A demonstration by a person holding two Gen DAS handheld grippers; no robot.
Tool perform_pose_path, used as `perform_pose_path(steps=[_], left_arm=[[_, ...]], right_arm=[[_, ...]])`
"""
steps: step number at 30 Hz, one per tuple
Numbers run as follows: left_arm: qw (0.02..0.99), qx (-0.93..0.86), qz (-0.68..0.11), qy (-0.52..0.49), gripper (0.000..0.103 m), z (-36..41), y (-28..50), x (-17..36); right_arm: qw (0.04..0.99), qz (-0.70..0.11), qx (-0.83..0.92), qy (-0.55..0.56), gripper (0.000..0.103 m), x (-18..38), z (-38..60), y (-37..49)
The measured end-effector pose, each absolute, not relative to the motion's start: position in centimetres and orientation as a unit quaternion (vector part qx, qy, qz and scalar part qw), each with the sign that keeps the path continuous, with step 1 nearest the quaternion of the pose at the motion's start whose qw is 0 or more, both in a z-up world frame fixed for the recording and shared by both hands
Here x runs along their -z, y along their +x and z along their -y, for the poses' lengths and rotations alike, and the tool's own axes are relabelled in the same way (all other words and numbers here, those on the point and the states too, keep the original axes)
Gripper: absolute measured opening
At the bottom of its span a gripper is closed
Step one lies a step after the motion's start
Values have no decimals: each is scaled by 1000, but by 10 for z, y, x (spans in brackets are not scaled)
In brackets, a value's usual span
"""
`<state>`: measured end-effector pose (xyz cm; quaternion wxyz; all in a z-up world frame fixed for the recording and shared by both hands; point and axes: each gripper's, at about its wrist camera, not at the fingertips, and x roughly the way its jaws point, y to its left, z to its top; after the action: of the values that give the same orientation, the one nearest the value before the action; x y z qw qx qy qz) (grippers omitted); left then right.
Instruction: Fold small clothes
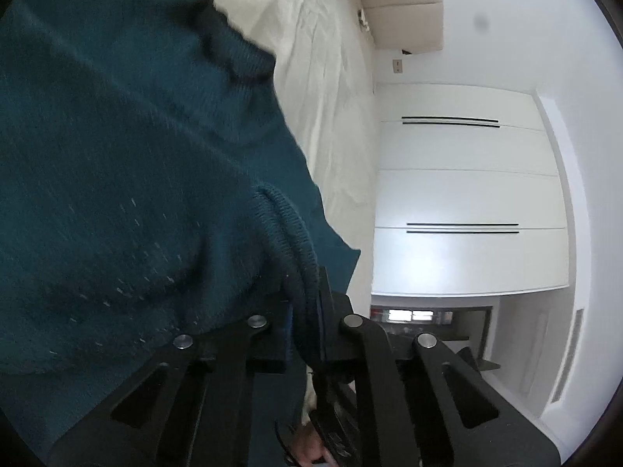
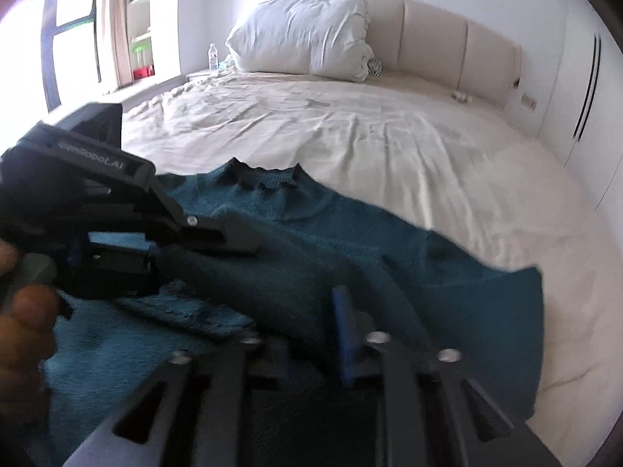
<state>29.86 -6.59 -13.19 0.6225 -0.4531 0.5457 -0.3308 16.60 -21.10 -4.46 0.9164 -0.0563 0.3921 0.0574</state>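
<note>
A teal knitted sweater (image 2: 447,272) lies spread on the cream bed sheet (image 2: 389,144), neckline toward the headboard. In the left wrist view the sweater (image 1: 136,155) fills the left half. My left gripper (image 1: 305,292) is shut on a ribbed edge of the sweater, likely a cuff or hem. It also shows in the right wrist view (image 2: 155,249), held by a hand at the left and pinching a sleeve. My right gripper (image 2: 311,311) is shut on a fold of the sweater, with a blue pad visible on the right finger.
A white pillow (image 2: 303,35) leans on the beige headboard (image 2: 447,35). A water bottle (image 2: 213,56) stands on a side table. White wardrobe doors (image 1: 467,194) line the wall beside the bed. A window (image 2: 74,31) is at the far left.
</note>
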Motion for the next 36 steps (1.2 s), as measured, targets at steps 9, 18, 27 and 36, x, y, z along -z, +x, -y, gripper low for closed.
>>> perform_pose_path(steps=[9,18,27,36], left_arm=[[731,302,-501,-351,7,12,300,76],[765,269,-477,-340,7,-33,297,59],[770,245,-481,-339,7,-66,287,73],[772,236,-480,-342,7,-71,282,86]], right_arm=[[845,-351,-33,403,74,75,385,106],[726,-282,-82,622,75,113,415,95],[708,-302,-72,635,75,122,407,115],[706,-311,-65,633,77,121,401,140]])
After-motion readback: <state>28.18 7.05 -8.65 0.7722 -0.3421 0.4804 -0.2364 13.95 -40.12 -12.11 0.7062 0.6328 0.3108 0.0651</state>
